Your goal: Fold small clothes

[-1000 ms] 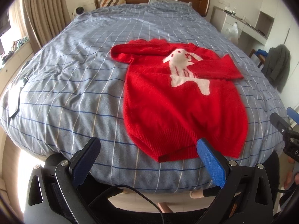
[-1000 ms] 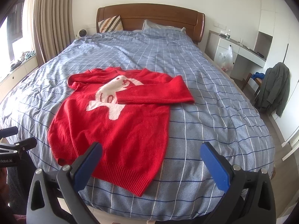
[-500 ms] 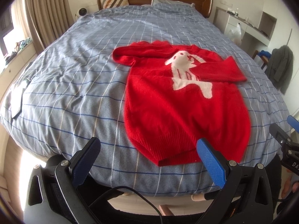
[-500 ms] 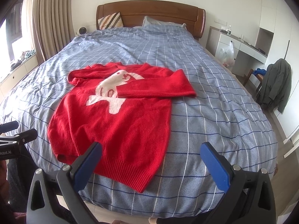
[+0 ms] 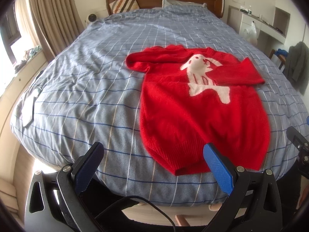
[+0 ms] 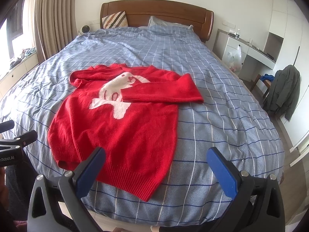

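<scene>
A red sweater [image 5: 199,112] [image 6: 123,127] with a white rabbit figure lies flat on the blue checked bed cover, hem toward me. Its right sleeve [image 6: 164,92] is folded across the chest; the left sleeve [image 5: 154,58] is bunched by the shoulder. My left gripper [image 5: 152,156] hangs open just before the foot of the bed, its right finger over the hem. My right gripper [image 6: 156,160] is open too, its left finger above the hem's right half. Neither touches the cloth, and nothing sits between the fingers.
The bed cover [image 5: 81,89] spreads wide to the left and far side. A wooden headboard [image 6: 154,9] with pillows stands at the back. Curtains [image 6: 50,19] hang left; a white desk [image 6: 251,50] and a chair with a dark jacket [image 6: 285,90] stand right.
Both grippers have drifted a little forward and up over the foot of the bed, so the sweater sits slightly lower and nearer in both views. The sweater itself has not moved.
</scene>
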`<act>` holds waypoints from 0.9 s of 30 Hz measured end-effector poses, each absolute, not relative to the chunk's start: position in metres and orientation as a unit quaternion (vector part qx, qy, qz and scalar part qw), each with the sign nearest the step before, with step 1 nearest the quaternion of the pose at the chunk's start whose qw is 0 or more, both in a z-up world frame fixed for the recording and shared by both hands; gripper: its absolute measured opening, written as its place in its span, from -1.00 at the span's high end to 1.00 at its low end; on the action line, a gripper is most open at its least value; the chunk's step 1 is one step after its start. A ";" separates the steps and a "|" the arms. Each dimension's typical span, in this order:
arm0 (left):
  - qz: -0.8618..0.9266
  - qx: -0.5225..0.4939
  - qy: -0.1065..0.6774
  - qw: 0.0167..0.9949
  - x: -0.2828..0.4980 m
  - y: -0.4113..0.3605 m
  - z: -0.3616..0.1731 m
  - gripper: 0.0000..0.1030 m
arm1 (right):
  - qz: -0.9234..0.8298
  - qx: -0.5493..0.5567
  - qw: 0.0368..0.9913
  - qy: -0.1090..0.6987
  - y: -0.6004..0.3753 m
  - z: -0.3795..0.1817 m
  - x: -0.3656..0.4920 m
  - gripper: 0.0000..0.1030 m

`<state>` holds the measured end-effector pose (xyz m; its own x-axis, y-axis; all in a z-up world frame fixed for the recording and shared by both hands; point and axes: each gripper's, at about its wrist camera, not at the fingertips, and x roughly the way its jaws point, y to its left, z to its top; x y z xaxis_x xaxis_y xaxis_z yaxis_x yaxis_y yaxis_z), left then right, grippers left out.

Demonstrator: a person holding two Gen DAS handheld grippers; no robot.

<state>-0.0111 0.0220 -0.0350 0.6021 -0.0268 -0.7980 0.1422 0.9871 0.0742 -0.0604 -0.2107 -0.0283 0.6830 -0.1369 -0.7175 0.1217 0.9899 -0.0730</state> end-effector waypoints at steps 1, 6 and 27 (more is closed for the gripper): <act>-0.045 0.068 0.443 0.893 -0.011 0.022 -0.035 -1.00 | -0.071 -0.012 0.917 0.392 -0.210 -0.028 -0.060 -1.00; -0.038 0.073 0.447 0.891 -0.010 0.023 -0.036 -1.00 | -0.075 -0.018 0.913 0.402 -0.206 -0.032 -0.058 -1.00; -0.037 0.072 0.449 0.890 -0.010 0.021 -0.037 -1.00 | -0.096 -0.031 0.900 0.424 -0.210 -0.039 -0.056 -1.00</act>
